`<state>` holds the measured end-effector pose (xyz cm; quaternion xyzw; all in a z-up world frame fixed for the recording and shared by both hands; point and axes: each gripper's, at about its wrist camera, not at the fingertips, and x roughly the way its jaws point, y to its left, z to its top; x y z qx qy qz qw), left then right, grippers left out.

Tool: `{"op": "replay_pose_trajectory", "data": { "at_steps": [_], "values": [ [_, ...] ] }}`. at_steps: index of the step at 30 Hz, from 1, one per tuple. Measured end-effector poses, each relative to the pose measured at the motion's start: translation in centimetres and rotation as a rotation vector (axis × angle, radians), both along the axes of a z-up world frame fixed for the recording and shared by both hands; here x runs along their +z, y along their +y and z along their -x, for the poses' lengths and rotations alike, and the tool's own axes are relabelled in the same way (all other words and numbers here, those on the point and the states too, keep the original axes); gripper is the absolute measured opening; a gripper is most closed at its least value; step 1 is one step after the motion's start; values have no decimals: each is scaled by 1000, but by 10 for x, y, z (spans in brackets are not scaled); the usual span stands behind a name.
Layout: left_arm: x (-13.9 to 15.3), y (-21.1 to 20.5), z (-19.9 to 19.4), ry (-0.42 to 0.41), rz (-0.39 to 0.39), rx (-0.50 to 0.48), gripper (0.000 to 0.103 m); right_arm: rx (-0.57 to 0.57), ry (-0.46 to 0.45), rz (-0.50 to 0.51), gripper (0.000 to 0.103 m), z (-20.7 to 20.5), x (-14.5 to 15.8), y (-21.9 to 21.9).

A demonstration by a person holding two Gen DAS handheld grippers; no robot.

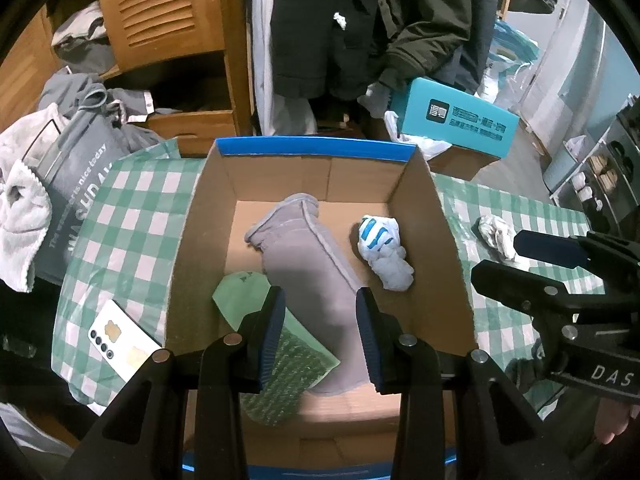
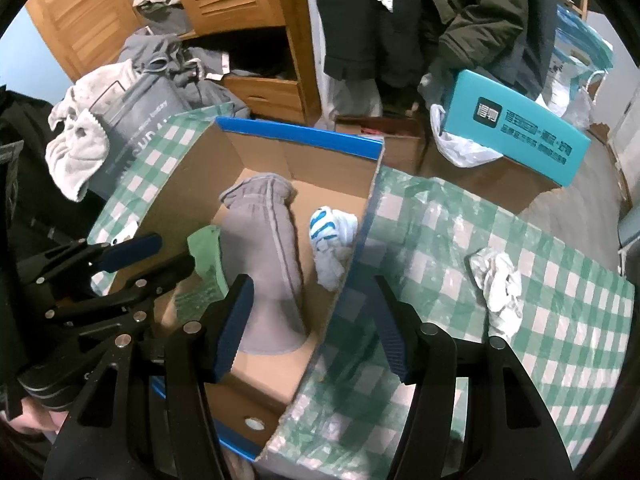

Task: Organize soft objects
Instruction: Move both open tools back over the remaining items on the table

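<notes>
Checked plastic tablecloth (image 1: 120, 220) bears cardboard box (image 1: 440, 240) holding soft grey sock (image 1: 304, 248).

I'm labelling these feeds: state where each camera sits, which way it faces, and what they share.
Left wrist: on the left hand-held gripper, angled down into the cardboard box; its own open fingers show, and the right hand-held gripper at the right edge.
Right wrist: on the right hand-held gripper, angled down across the box's right wall; its own fingers and the left hand-held gripper show.
Shared: box, grey cloth, striped sock, crumpled white cloth, checked tablecloth.
</notes>
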<state>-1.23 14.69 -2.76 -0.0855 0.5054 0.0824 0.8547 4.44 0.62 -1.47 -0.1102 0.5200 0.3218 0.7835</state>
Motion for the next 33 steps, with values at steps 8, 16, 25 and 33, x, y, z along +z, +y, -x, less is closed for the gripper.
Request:
{"op": "replay_pose_trajectory", "data": {
  "at_steps": [8, 16, 25, 33],
  "values": [
    [2, -13, -5, -7, 18, -32, 37, -26, -7, 1, 61, -2, 1, -19],
    [2, -42, -10, 0, 0, -91, 37, -65, -9, 6, 61, -4, -1, -47],
    [5, -79, -17, 1, -13, -157, 38, -128, -6, 19, 61, -6, -6, -94],
    [-1, -125, -24, 24, 3, -248, 38, -207, -11, 32, 61, -6, -9, -142]
  ]
}}
